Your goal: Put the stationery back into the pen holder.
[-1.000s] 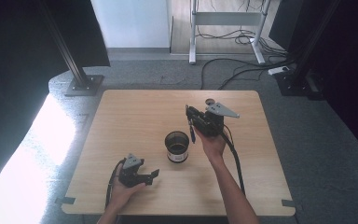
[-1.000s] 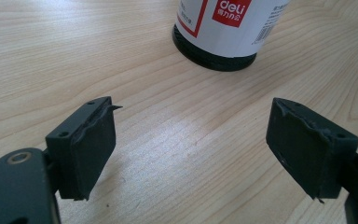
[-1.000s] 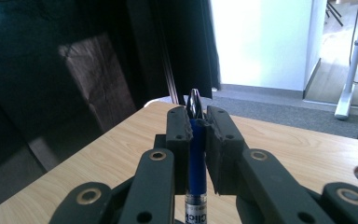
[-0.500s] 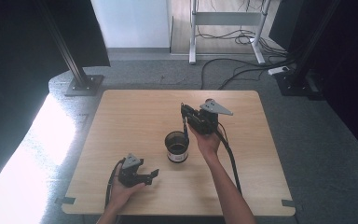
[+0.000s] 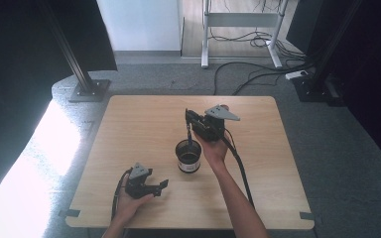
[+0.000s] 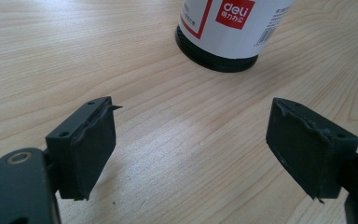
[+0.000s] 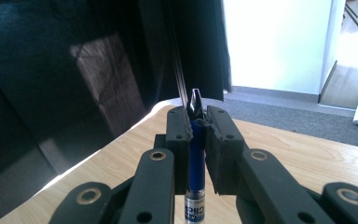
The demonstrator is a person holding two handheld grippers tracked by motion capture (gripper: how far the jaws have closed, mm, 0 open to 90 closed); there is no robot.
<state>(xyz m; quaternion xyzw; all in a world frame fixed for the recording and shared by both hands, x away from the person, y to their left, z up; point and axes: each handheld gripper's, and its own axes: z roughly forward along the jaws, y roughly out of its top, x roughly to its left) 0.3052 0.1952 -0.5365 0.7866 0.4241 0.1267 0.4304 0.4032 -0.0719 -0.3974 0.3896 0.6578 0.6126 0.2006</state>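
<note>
High view: right tongs (image 5: 189, 119) clamp pen (image 5: 190, 135) above pot (image 5: 188, 155); left tongs (image 5: 161, 185) apart.

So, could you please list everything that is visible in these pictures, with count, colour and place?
Pen holder cup: one, black with a white and red label, at the table's middle.
Pen: one, blue with a dark tip, clamped in the right gripper above the cup.
Table: one, light wood.
Metal stand: one, white, on the floor behind the table.
Cables: several, black, on the grey floor behind the table.
Left gripper: black fingers wide open, resting near the table's front edge, in the person's left hand.
Right gripper: black, shut on the pen.
</note>
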